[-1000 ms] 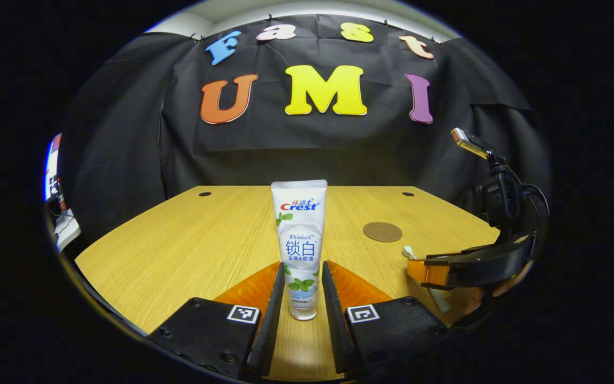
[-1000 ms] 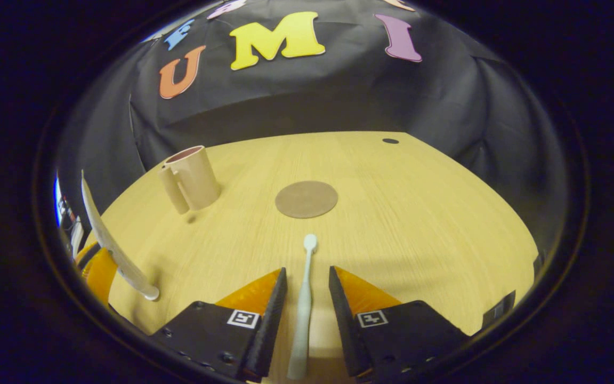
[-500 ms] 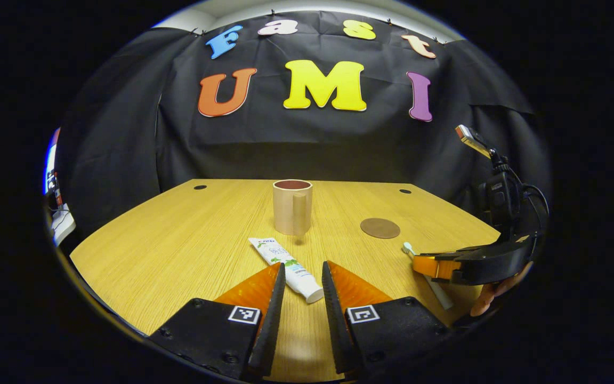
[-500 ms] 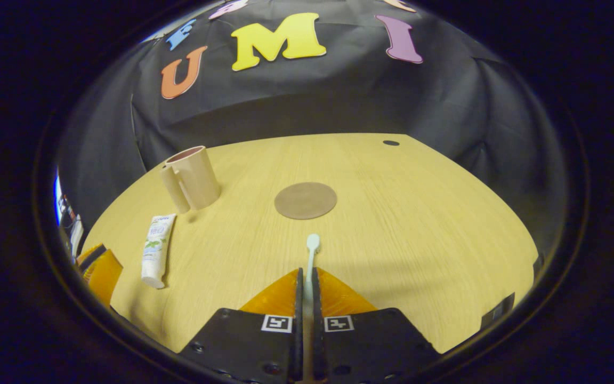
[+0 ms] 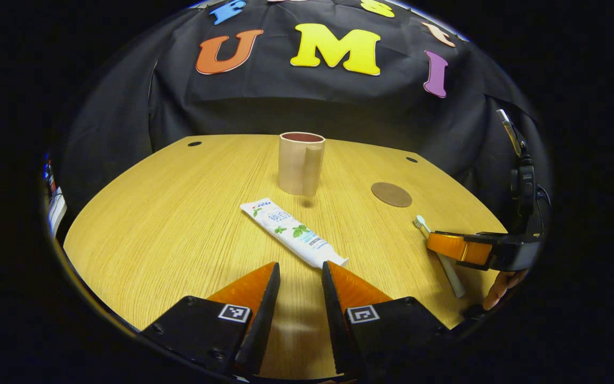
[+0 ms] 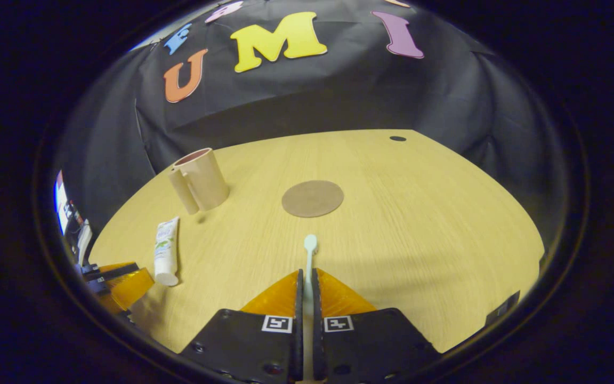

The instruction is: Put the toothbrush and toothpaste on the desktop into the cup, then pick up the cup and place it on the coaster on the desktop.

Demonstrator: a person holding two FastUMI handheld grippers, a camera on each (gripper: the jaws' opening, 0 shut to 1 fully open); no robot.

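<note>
While the right tool (image 6: pixel 305 277) pinches the toothbrush (image 6: pixel 309 246) on the wooden desktop (image 6: pixel 419 213), the left tool (image 5: pixel 299 269) gapes empty.

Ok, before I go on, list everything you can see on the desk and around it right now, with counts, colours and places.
cup: one, beige, upright at the far middle of the desk, handle toward the left gripper.
toothpaste: one, white tube, lying flat between the cup and the left gripper.
toothbrush: one, pale, head pointing toward the coaster.
coaster: one, brown, round, bare, right of the cup.
desk: one, light wood.
left gripper: one, open, just short of the toothpaste cap.
right gripper: one, shut on the toothbrush handle.
hand: fingers under the right gripper.
</note>
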